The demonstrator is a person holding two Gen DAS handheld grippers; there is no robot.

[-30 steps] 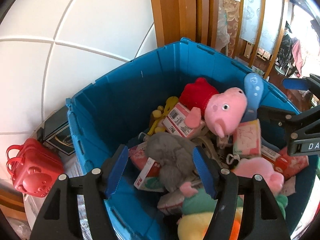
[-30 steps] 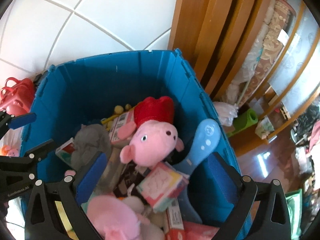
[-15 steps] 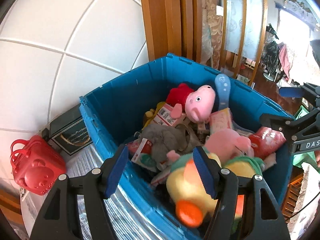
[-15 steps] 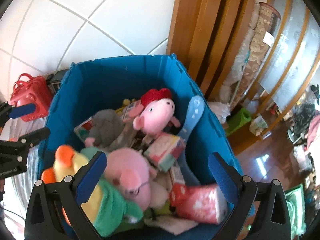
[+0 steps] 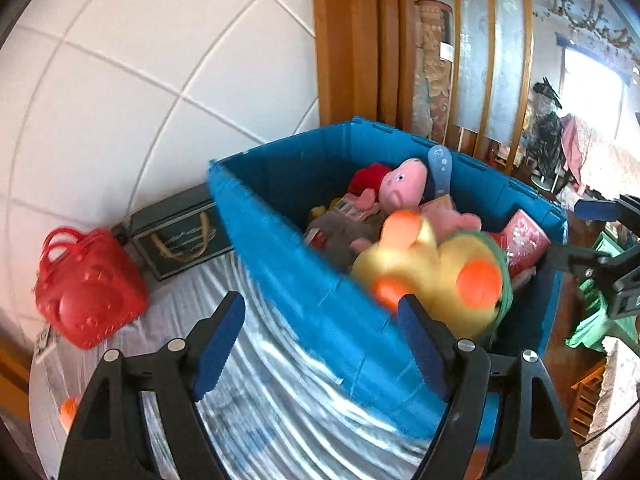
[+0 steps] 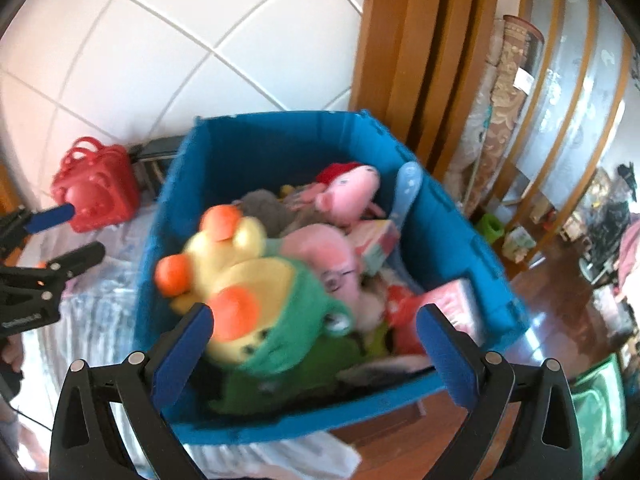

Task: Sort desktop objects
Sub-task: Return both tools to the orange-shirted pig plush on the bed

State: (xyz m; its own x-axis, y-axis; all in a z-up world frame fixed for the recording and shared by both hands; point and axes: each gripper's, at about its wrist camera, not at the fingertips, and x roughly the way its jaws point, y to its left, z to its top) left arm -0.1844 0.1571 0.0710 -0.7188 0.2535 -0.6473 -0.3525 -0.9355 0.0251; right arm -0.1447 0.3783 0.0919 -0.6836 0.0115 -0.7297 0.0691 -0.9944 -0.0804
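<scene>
Left gripper: jaws wide apart, blue pads facing each other, nothing between them; jaws have just been opening further. Black finger arms run in from the near edge of its own view, angled downward. In the right wrist view it shows at the far left edge, one blue-tipped finger above one black finger, gap between them clear. Right gripper: jaws spread wide, blue pads well apart, no pad pressing on anything. In the left wrist view it appears at the right edge, side on, fingers apart. Both views are motion-blurred.
</scene>
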